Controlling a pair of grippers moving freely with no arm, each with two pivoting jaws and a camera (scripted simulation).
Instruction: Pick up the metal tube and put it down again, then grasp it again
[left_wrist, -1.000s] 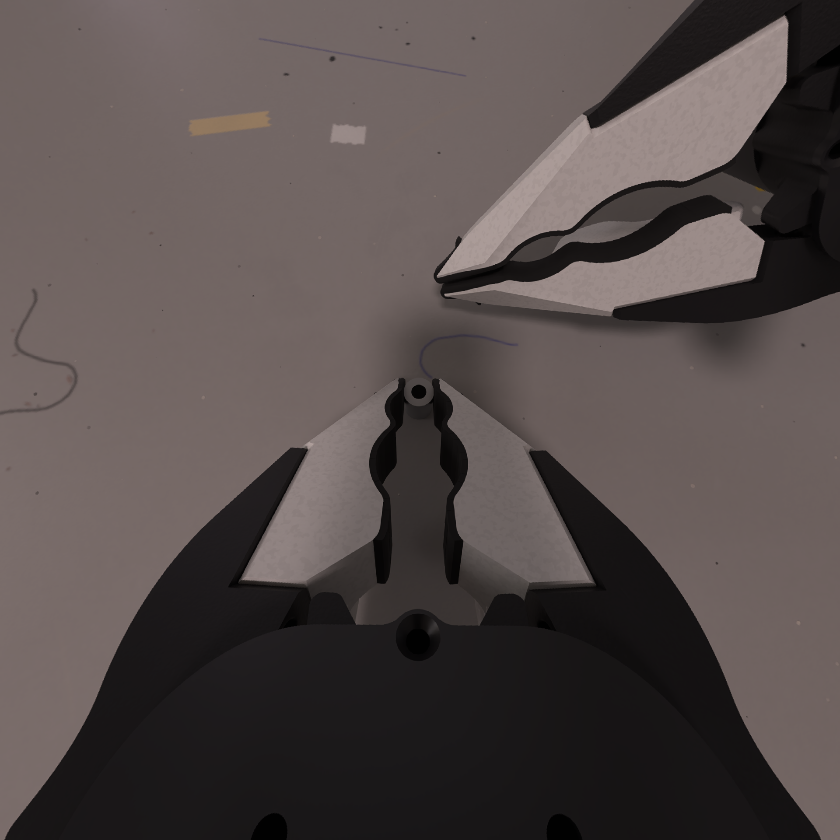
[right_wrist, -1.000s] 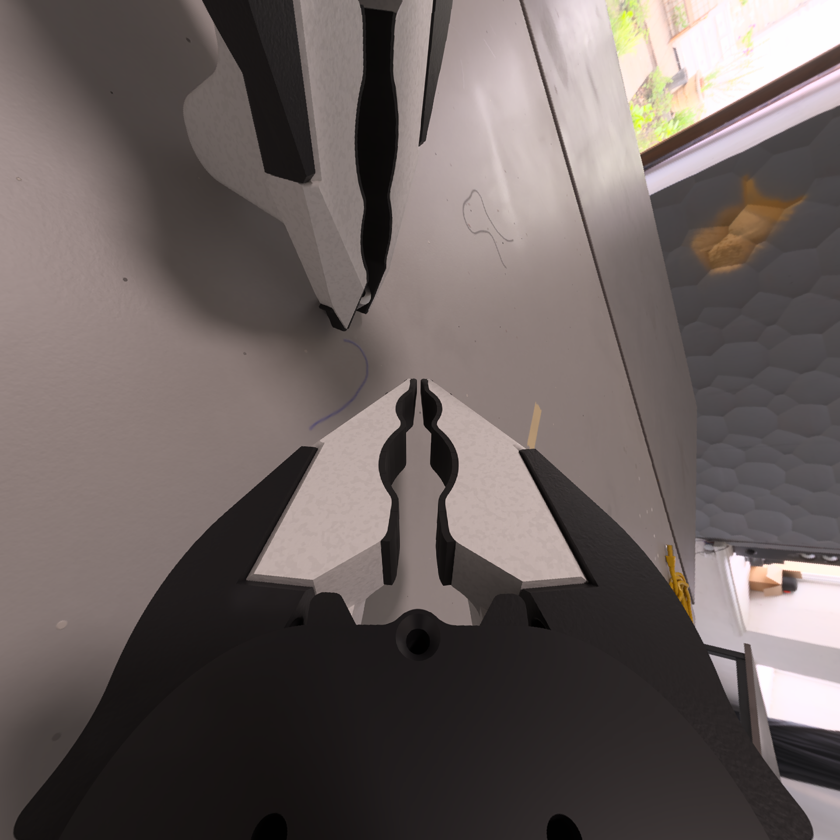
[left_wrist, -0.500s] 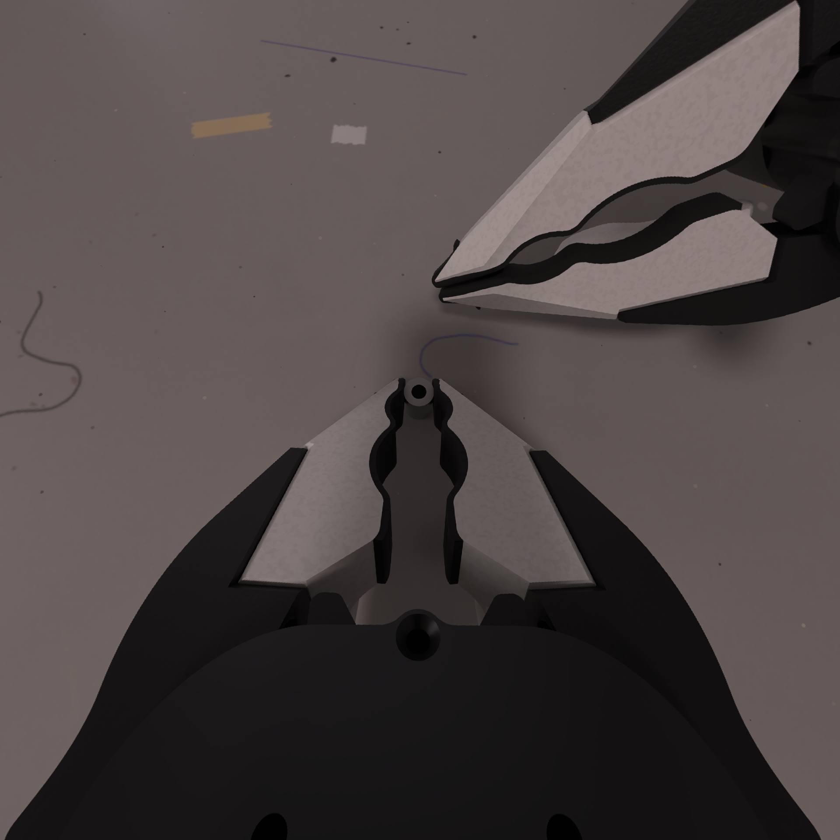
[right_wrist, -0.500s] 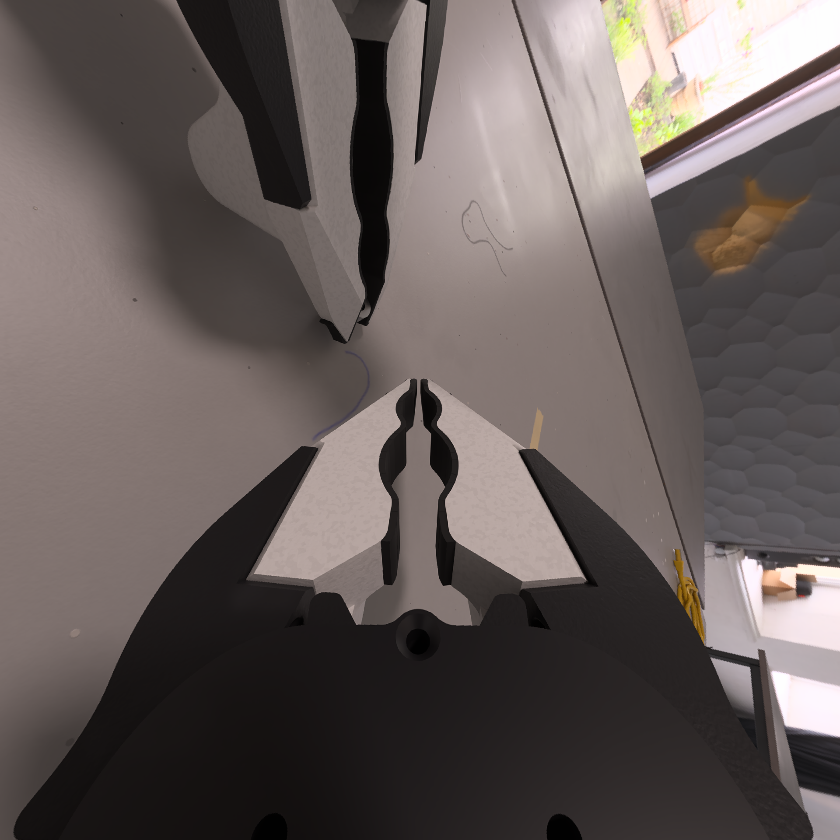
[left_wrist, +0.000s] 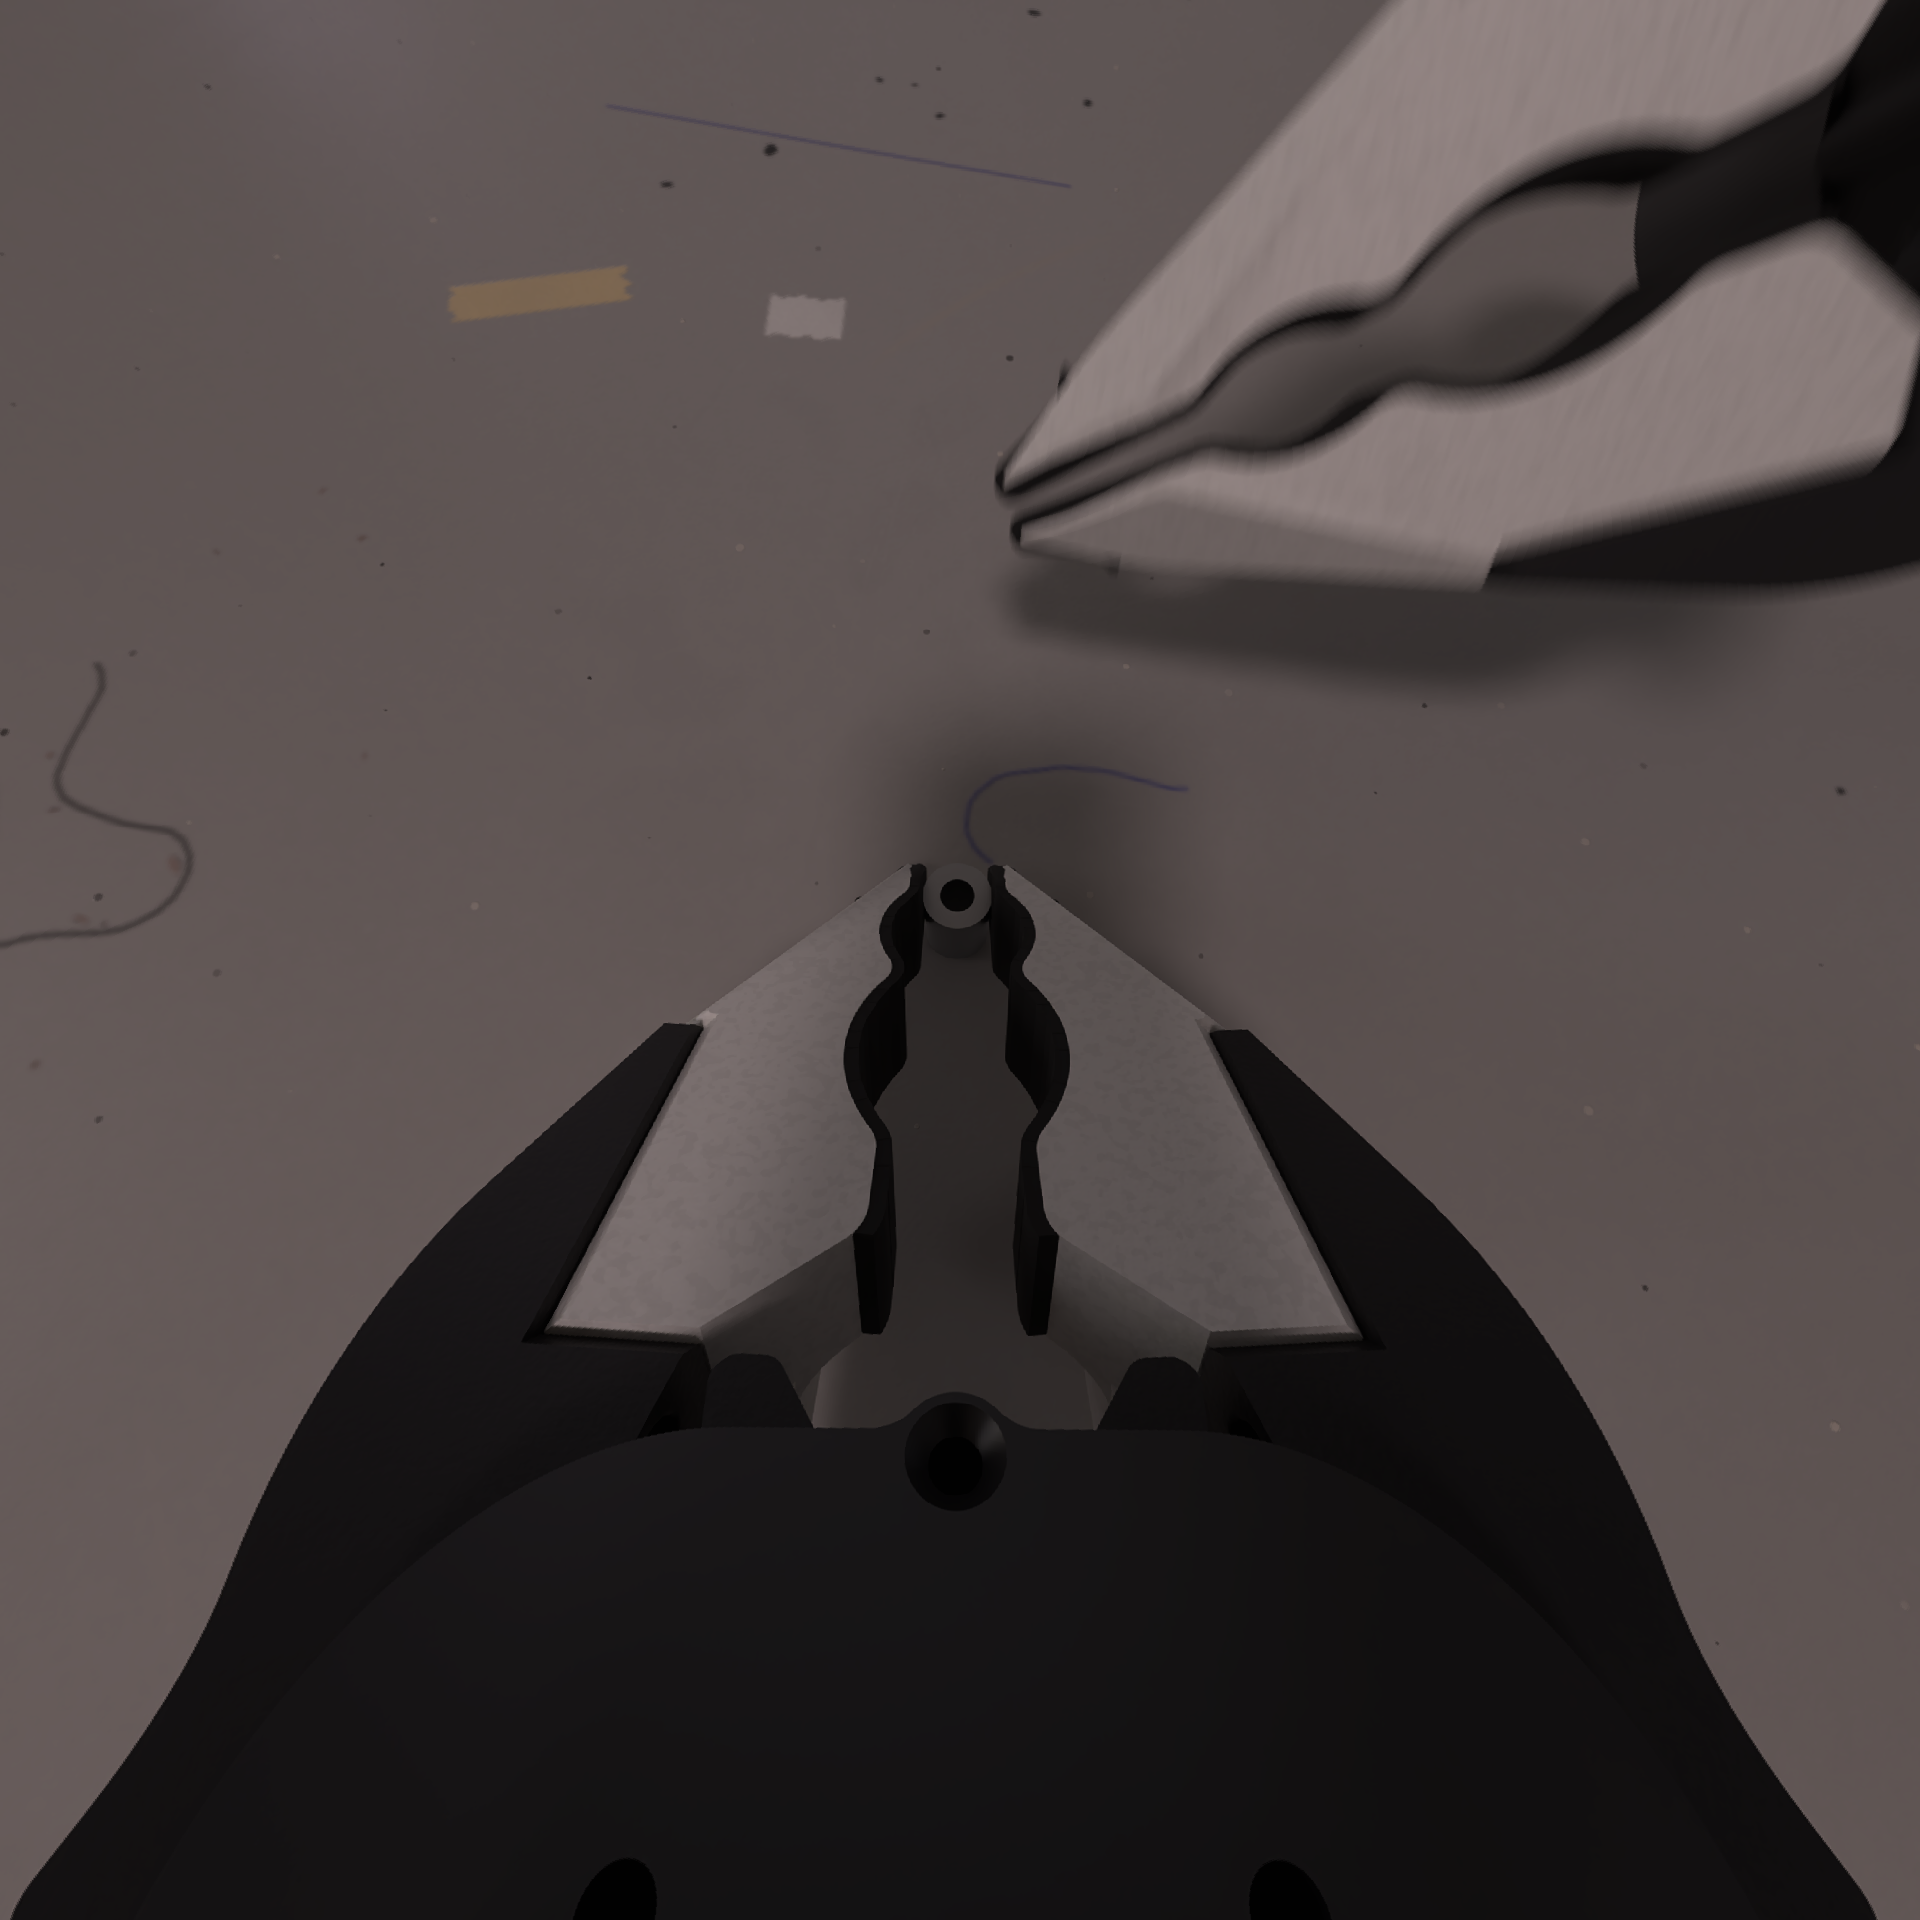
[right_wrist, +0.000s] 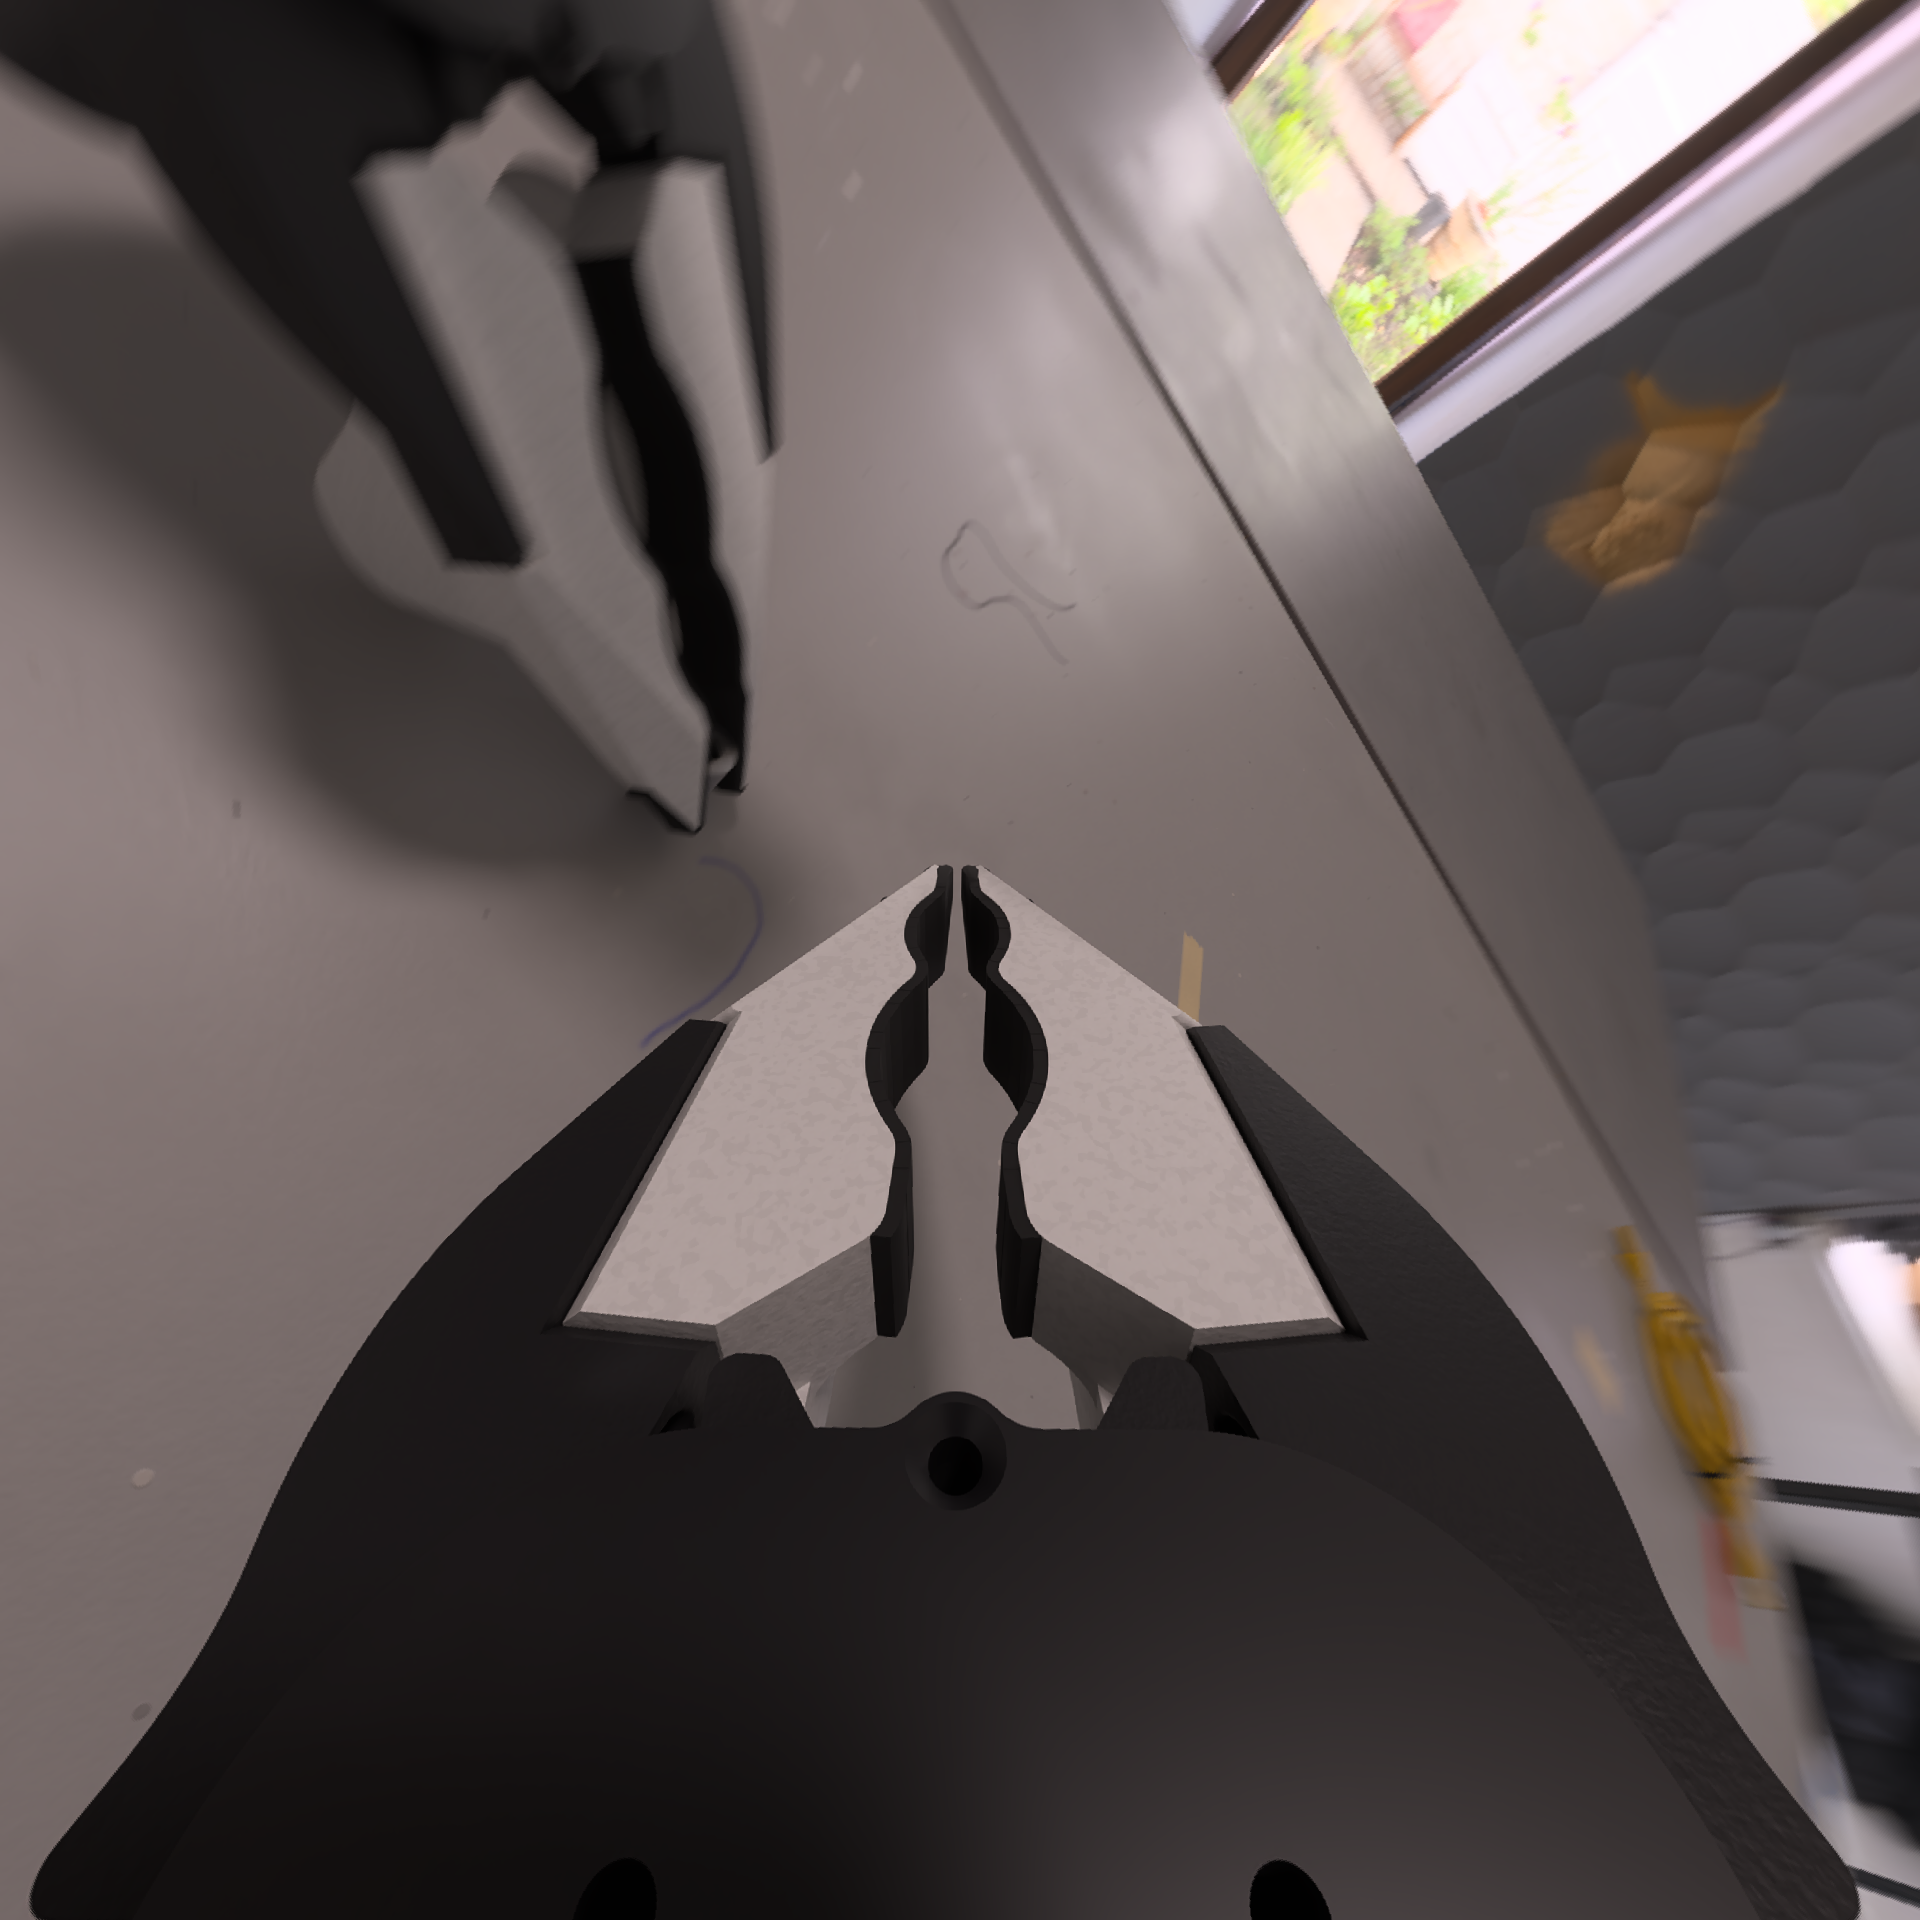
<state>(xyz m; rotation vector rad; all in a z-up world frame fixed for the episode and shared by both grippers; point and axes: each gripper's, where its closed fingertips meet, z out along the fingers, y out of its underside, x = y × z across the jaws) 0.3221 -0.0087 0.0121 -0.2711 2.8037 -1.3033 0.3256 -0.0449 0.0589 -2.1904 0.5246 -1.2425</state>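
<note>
Left wrist view has the small grey metal tube standing end-on, its open bore facing the camera, pinched at the very tips of my left fingers right down at the grey tabletop. Best bet for this step, I reckon: hold the squeeze even and move straight, since a tip grip this shallow could let it roll out. Left gripper points steeply down at the tabletop. Right gripper hangs nearby, tilted, nearly closed with only a sliver between its tips, holding nothing.
</note>
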